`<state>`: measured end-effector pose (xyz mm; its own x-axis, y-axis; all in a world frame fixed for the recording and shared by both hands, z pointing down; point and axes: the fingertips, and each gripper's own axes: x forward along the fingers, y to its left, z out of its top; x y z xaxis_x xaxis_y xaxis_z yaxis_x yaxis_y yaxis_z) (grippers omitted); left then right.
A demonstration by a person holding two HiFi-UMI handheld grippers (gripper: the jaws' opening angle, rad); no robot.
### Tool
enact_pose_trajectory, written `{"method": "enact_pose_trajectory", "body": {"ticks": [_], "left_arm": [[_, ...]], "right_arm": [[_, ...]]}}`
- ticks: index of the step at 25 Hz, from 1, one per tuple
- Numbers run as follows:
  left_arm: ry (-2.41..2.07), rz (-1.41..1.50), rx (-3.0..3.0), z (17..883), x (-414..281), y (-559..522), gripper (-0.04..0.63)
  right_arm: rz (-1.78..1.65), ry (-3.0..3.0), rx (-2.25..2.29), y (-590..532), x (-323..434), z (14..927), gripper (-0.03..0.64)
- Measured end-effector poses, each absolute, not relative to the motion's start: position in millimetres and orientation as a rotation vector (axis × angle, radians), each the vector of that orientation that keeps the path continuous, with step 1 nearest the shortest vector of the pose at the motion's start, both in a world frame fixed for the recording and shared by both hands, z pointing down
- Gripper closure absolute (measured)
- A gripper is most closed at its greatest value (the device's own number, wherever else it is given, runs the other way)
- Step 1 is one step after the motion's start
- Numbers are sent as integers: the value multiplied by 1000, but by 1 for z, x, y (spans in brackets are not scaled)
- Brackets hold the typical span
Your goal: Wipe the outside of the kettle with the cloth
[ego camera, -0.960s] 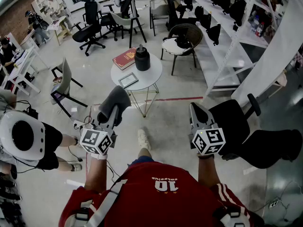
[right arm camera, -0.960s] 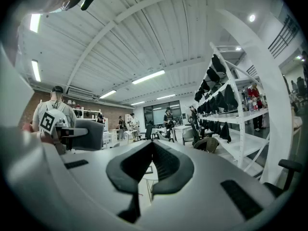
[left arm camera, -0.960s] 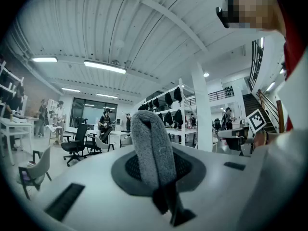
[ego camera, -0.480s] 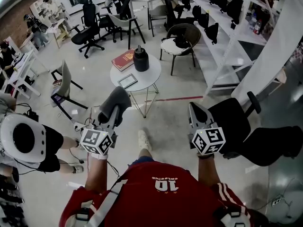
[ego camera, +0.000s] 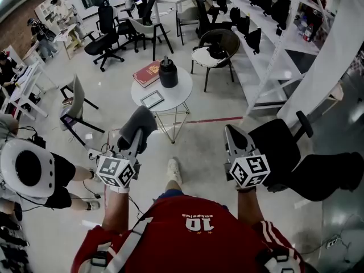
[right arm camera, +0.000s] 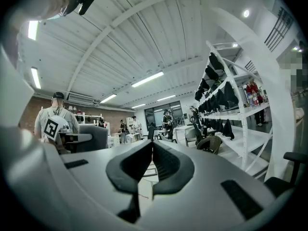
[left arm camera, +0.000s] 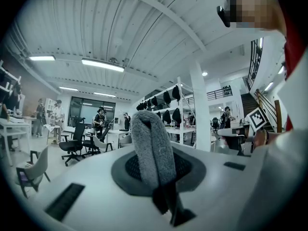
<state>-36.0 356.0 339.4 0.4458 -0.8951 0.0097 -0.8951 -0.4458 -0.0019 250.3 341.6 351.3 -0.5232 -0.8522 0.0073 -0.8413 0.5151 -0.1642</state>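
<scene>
Far ahead on the round white table (ego camera: 183, 90), the black kettle (ego camera: 168, 73) stands beside a red book (ego camera: 147, 73) and what may be a small tablet (ego camera: 152, 99), well apart from both grippers. The left gripper (left arm camera: 160, 179) is clamped on a folded grey cloth (left arm camera: 148, 143) standing up between its jaws. The right gripper (right arm camera: 150, 165) has its jaws pressed together on nothing.

Two grippers are showing, the left gripper (ego camera: 134, 136) and the right gripper (ego camera: 231, 134), each carrying one marker cube. One grey cloth (ego camera: 138, 124) is hanging in the left one's jaws. One round worktop (ego camera: 177, 93) is carrying three things: one black kettle (ego camera: 168, 73), one red book (ego camera: 147, 73) and one flat framed panel (ego camera: 152, 99). One wicker chair (ego camera: 230, 38) is standing near it.
</scene>
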Motion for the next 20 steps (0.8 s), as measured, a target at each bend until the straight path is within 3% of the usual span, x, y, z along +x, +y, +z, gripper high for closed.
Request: {"method": "enact_pose_trajectory", "body": {"ticks": [20], "left_arm": [[-1681,79,2717,321,-23,356,548]], "right_arm": [[-272,2639,-1399,338,250,352,600]]}}
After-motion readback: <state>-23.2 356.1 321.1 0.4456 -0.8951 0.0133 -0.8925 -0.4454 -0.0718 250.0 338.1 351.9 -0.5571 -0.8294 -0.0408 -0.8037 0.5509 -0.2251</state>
